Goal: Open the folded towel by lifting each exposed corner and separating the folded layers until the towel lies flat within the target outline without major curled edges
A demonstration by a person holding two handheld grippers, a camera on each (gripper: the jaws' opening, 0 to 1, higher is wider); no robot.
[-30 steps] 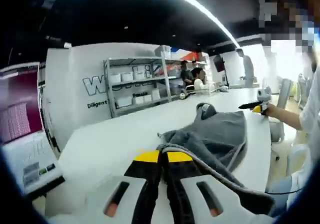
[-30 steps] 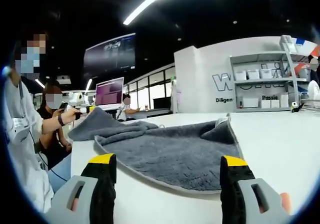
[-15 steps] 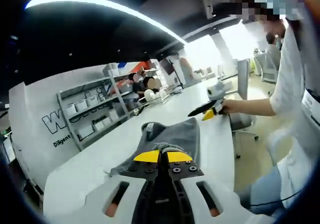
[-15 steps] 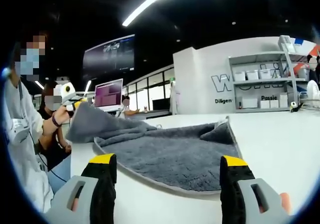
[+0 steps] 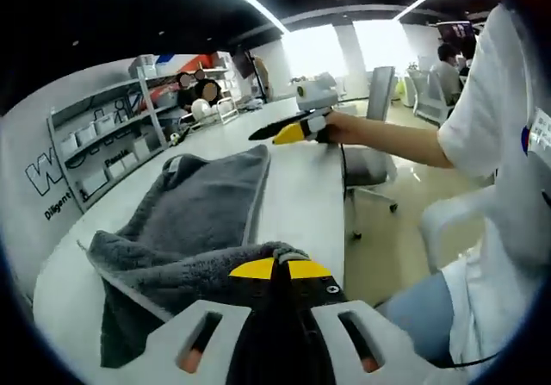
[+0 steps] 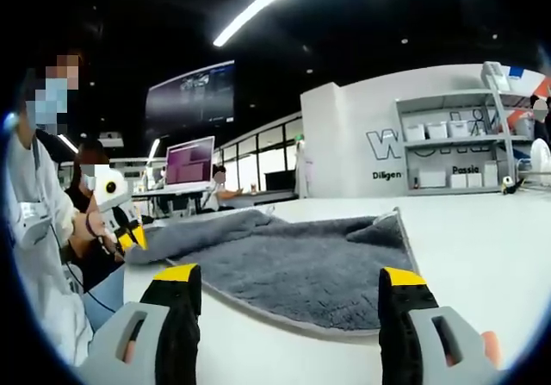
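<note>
A grey towel (image 5: 202,204) lies on the white table (image 5: 301,195), one layer bunched toward me. My left gripper (image 5: 274,269) is shut on its near corner, and the cloth bulges just over the yellow tips. In the right gripper view the towel (image 6: 301,260) spreads out with a light hem along its near edge. The left gripper (image 6: 131,237) holds the towel's left corner low, by the table edge. My right gripper (image 6: 290,282) stands open just in front of the hem, nothing between its jaws. The left gripper view shows it (image 5: 280,133) in a hand beyond the towel's far side.
The table edge runs close on the person's side, with an office chair (image 5: 372,144) beyond it. Shelves with white bins (image 6: 448,152) stand along the back wall. A screen (image 6: 189,163) and seated people are behind the left end of the table.
My left gripper has drawn the towel corner from raised down to near the table edge, spreading the folded layer. The right gripper has stayed open in the same place.
</note>
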